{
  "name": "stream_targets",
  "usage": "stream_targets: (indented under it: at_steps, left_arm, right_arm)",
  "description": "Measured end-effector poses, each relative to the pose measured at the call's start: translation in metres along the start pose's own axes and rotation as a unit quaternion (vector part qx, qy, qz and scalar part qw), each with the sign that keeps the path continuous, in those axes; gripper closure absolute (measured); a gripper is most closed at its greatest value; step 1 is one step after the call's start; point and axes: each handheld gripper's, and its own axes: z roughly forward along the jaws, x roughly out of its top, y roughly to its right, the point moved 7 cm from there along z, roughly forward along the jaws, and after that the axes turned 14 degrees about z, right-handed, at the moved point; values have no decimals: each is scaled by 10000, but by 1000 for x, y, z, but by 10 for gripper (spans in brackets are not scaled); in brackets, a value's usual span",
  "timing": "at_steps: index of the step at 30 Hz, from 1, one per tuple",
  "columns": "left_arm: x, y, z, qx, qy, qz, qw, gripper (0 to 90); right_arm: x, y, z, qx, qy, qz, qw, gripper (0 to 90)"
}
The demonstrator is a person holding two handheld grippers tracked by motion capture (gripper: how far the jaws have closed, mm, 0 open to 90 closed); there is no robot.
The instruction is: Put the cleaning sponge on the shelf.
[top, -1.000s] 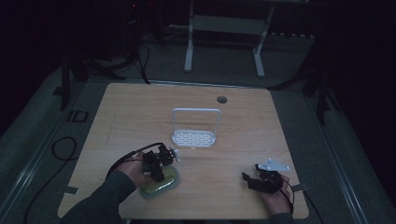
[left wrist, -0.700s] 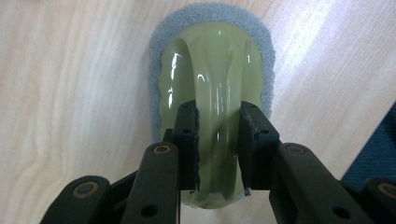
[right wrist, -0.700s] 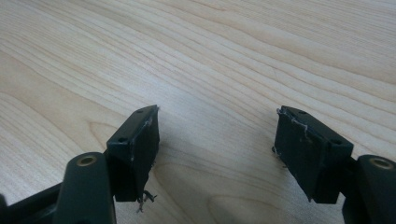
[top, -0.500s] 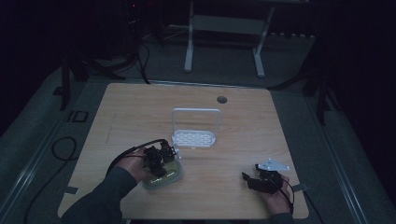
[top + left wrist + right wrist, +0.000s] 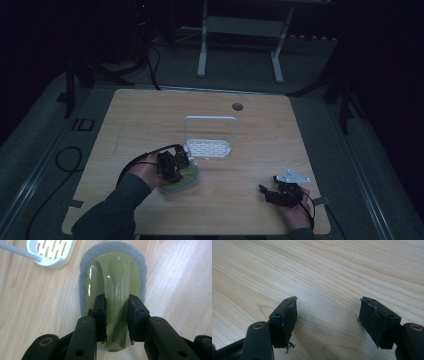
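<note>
An olive-green scrubber (image 5: pixel 113 272) with a grey sponge base lies flat on the wooden table. My left gripper (image 5: pixel 117 298) is shut on its raised glossy ridge, one jaw on each side. In the high view the left gripper (image 5: pixel 181 162) sits over the scrubber (image 5: pixel 186 181) at the table's front left, just in front of a white slotted holder (image 5: pixel 209 148) with a tall loop handle. My right gripper (image 5: pixel 328 307) is open with only bare wood between its jaws. It rests low at the front right (image 5: pixel 267 192).
A corner of the white holder (image 5: pixel 51 252) lies just past the scrubber's far left. A round cable hole (image 5: pixel 237 106) is near the table's far edge. A cable (image 5: pixel 137 161) trails from the left gripper. The table's front edge is close behind both hands.
My left gripper and the scrubber have shifted a little forward and to the right, toward the white holder. The right gripper has stayed put.
</note>
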Motion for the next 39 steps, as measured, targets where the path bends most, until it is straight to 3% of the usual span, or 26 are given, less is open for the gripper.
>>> stream_targets:
  at_steps: [8, 18, 39]
  left_arm:
    - [2, -9, -5, 156, 127, 266, 9994, 714]
    - [4, -19, -13, 301, 280, 275, 9988, 714]
    - [26, -38, -26, 537, 342, 699, 9955, 714]
  right_arm:
    - [0, 0, 0, 1, 3, -9, 10000, 302]
    - [0, 0, 0, 2, 8, -16, 10000, 302]
    - [0, 0, 0, 2, 9, -18, 10000, 302]
